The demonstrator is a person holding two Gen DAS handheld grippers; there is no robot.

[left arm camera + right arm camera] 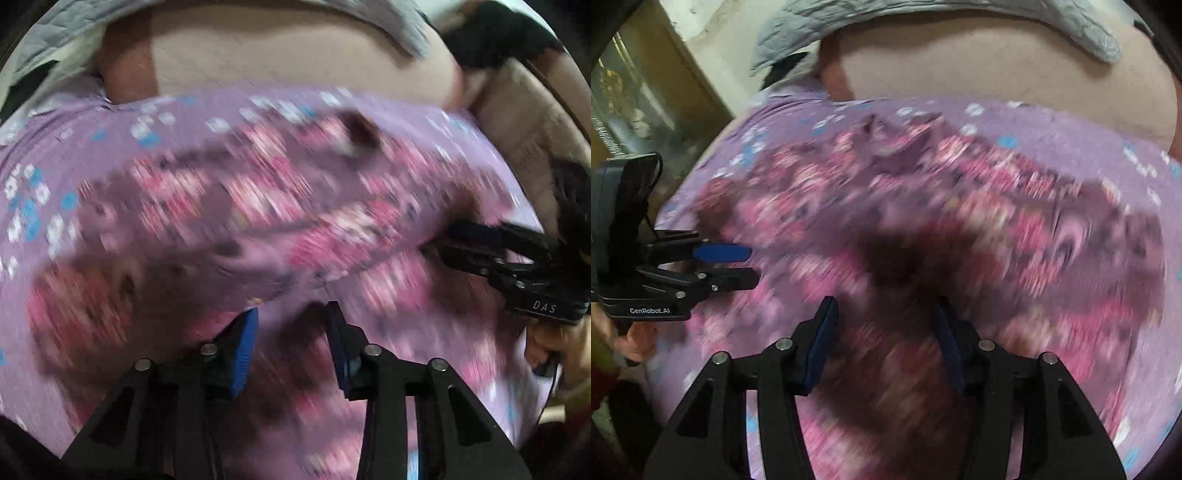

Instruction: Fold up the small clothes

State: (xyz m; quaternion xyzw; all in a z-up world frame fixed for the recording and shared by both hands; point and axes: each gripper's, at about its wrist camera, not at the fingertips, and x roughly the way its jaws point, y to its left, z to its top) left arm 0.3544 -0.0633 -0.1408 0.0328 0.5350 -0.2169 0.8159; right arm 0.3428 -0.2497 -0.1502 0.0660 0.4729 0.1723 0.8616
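Observation:
A small pink and purple patterned garment (258,206) lies rumpled on a lilac flowered sheet (74,147); it is motion-blurred in both views. It also shows in the right wrist view (923,221). My left gripper (291,314) hovers just over the garment's near part, jaws apart with nothing between them. My right gripper (884,310) is likewise open and empty over the garment. Each gripper shows in the other's view: the right one (450,243) at the garment's right edge, the left one (750,266) at its left edge with a small gap between its fingers.
Beyond the sheet is a bare tan surface (295,55) with a grey quilted cloth (923,11) along the back. A dark object (495,33) sits at the far right. A glass-fronted cabinet (639,110) stands to the left.

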